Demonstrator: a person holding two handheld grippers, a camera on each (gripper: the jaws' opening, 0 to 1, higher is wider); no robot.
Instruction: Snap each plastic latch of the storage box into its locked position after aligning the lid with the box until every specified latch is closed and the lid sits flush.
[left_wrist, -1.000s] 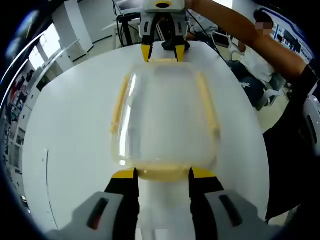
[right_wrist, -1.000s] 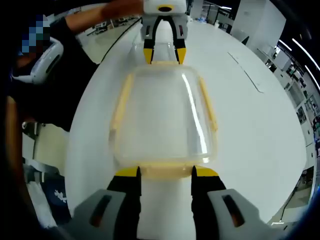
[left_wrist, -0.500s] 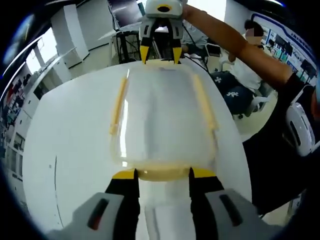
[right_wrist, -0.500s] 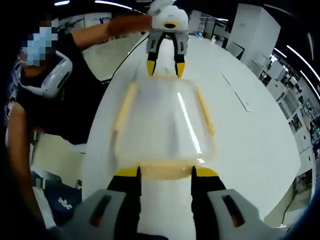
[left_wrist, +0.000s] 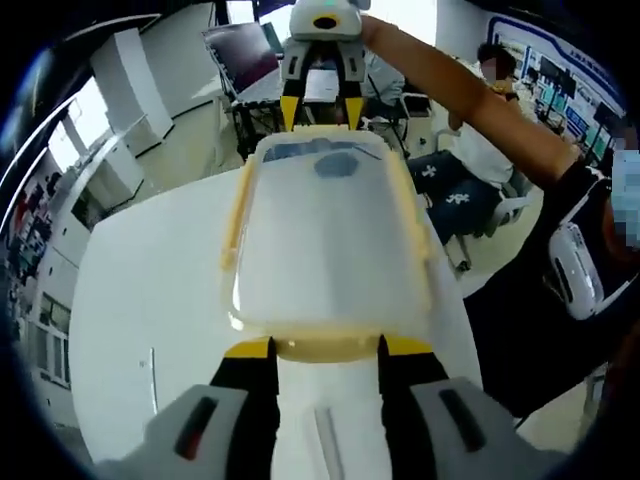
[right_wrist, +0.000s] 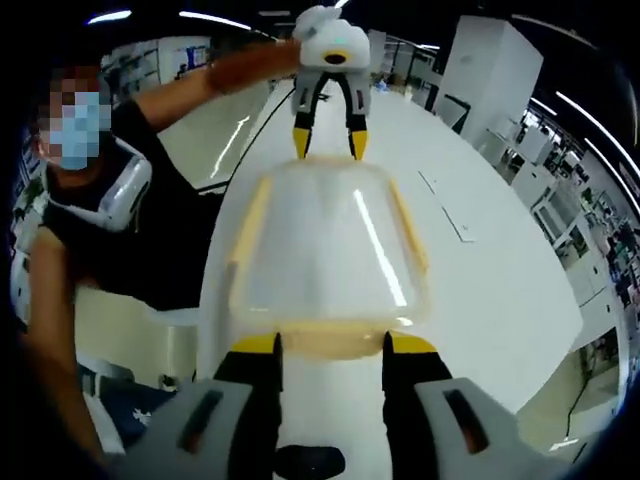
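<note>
Left gripper (left_wrist: 325, 347): in the left gripper view its two yellow-tipped jaws stand part-way open, one tip at each end of the near end latch; they touch the box's near end, and I cannot tell whether they pinch it or only press against it.
Right gripper (right_wrist: 327, 343): in the right gripper view its jaws stand the same way, part-way open, the tips either side of the end latch nearest that camera; grip or mere contact cannot be told.
Storage box (left_wrist: 328, 250): one clear box with its lid on, held between the two grippers, one at each short end; its long axis runs straight away from each camera, from one gripper to the other.
Latches: four pale yellow latches in all, one on each side. The near end latch (left_wrist: 327, 347) lies between the left jaws; the two long side latches (left_wrist: 236, 215) run along the box's long edges; the far end latch sits at the other gripper's tips.
Lid (right_wrist: 327, 240): looks level on the box; whether each latch is fully snapped cannot be told.
Table (left_wrist: 150, 300): one white table under the box; in the left gripper view the box's far end reaches past the table's far edge.
Other gripper: in each view the opposite gripper (left_wrist: 321, 100) meets the far end of the box, jaws part-way open, held by a hand.
Person (right_wrist: 90, 210): one, in a dark top, beside the table's edge.
</note>
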